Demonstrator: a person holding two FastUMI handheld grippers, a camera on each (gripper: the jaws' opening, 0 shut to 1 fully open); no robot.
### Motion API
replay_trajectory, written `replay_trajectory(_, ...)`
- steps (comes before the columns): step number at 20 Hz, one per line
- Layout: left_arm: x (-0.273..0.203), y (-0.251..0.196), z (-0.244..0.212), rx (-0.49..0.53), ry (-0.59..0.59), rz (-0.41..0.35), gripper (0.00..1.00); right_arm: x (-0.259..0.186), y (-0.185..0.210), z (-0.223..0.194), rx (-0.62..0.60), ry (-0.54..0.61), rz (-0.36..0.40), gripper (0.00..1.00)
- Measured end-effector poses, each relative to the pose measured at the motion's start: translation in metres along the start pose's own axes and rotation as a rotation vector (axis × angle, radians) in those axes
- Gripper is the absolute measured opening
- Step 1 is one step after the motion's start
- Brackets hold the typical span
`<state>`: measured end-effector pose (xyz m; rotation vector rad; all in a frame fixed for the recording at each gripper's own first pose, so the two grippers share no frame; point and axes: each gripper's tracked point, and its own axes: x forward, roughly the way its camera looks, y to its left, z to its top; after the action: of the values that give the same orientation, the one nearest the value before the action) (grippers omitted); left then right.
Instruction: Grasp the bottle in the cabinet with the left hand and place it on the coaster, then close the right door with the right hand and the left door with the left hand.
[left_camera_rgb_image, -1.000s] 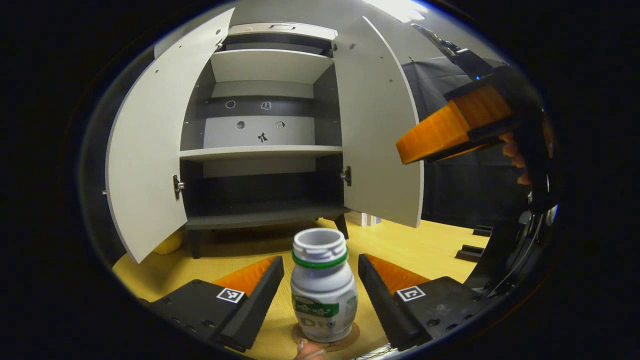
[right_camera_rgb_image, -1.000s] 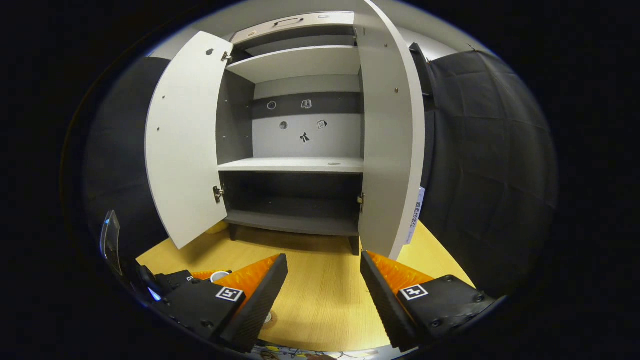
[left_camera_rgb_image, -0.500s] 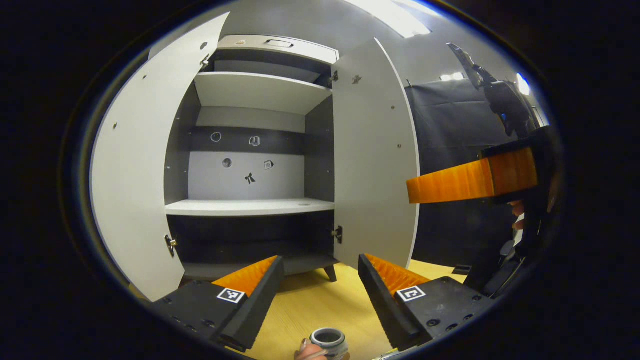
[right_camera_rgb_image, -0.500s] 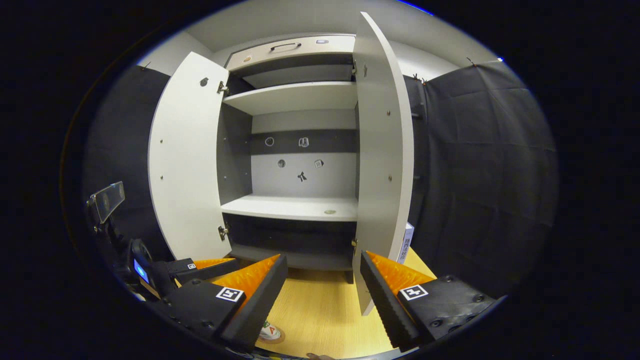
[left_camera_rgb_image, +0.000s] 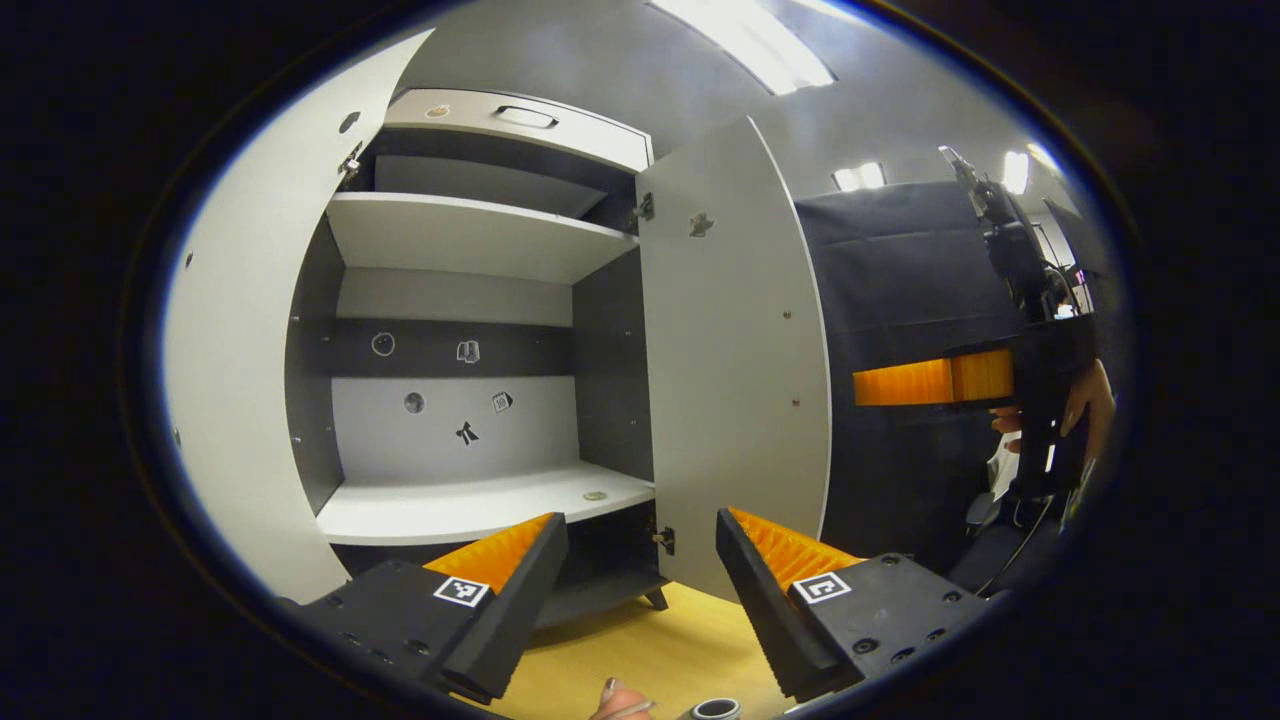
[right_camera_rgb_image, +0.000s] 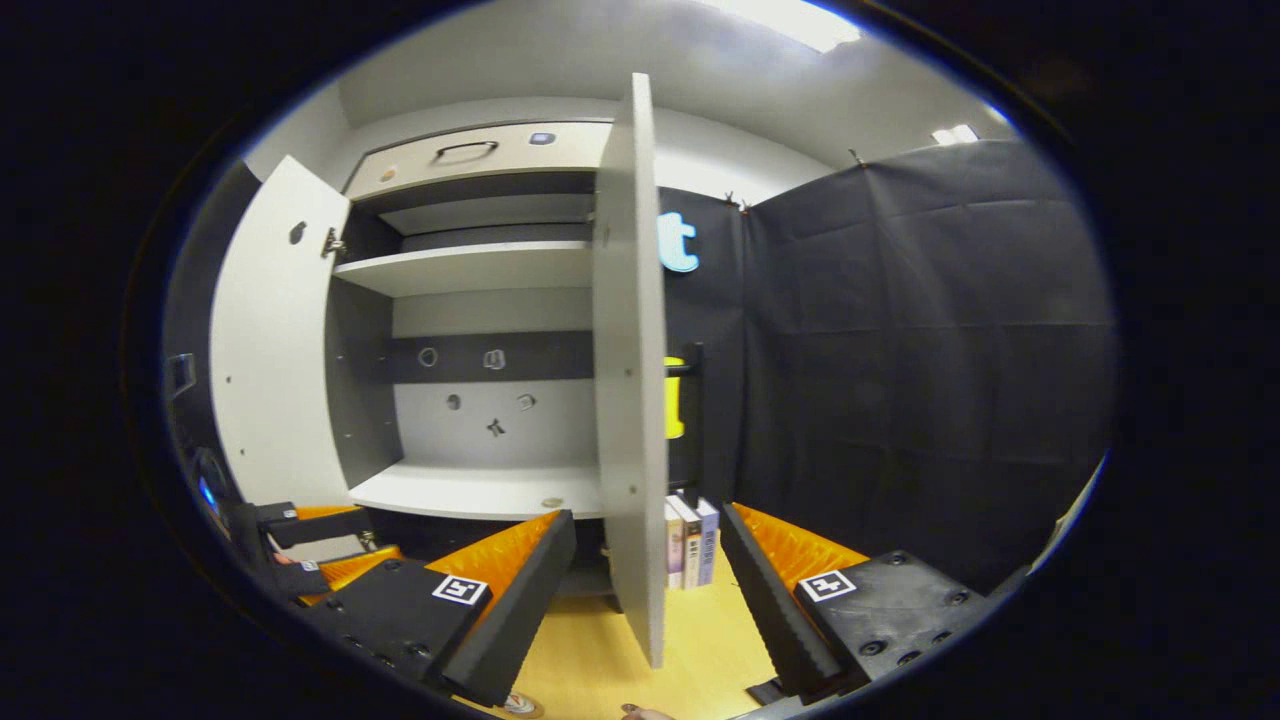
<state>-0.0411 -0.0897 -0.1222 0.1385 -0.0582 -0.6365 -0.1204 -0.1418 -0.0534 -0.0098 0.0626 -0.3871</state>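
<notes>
The white bottle's open mouth (left_camera_rgb_image: 716, 710) peeks in at the bottom edge of the left gripper view, below my left gripper (left_camera_rgb_image: 640, 525), which is open and holds nothing. The grey cabinet stands open ahead, with its left door (left_camera_rgb_image: 230, 380) and right door (left_camera_rgb_image: 735, 380) swung out and its shelves bare. In the right gripper view the right door (right_camera_rgb_image: 630, 400) shows edge-on, straight ahead of my open right gripper (right_camera_rgb_image: 645, 520). The right gripper (left_camera_rgb_image: 930, 382) also shows at the far right, beyond the door's outer face, with a hand on it. The left gripper (right_camera_rgb_image: 310, 530) sits low left.
Several books (right_camera_rgb_image: 690, 540) stand on the wooden tabletop (right_camera_rgb_image: 600, 650) just right of the cabinet. Black cloth walls close off the right side. A drawer with a handle (left_camera_rgb_image: 525, 115) tops the cabinet. A person's fingertip (left_camera_rgb_image: 610, 692) shows at the bottom edge.
Both grippers rose and tilted up. The bottle, left standing on its coaster, slid down to the left view's bottom edge. The right gripper moved right, in line with the right door's edge.
</notes>
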Motion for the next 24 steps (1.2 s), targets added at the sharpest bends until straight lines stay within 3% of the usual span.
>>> replay_trajectory(3, -0.002, 0.011, 0.008, -0.026, 0.011, 0.011, 0.94, 0.016, -0.034, 0.010, 0.028, -0.013, -0.064, 0.98)
replay_trajectory(7, 0.003, 0.020, 0.017, -0.011, 0.024, 0.080, 0.94, 0.042, -0.043, 0.015, 0.072, -0.008, -0.014, 0.97)
replay_trajectory(15, 0.019, 0.014, 0.021, -0.040, 0.017, 0.272, 0.94, 0.086, -0.027, 0.019, 0.103, -0.006, 0.227, 0.97)
replay_trajectory(20, 0.019, 0.010, 0.014, -0.059, 0.038, 0.361, 0.94, 0.084, -0.005, 0.022, 0.025, -0.046, 0.351, 0.97)
replay_trajectory(24, 0.009, 0.015, 0.003, -0.065, 0.081, 0.413, 0.94, 0.080, 0.027, 0.018, 0.032, -0.025, 0.443, 0.97)
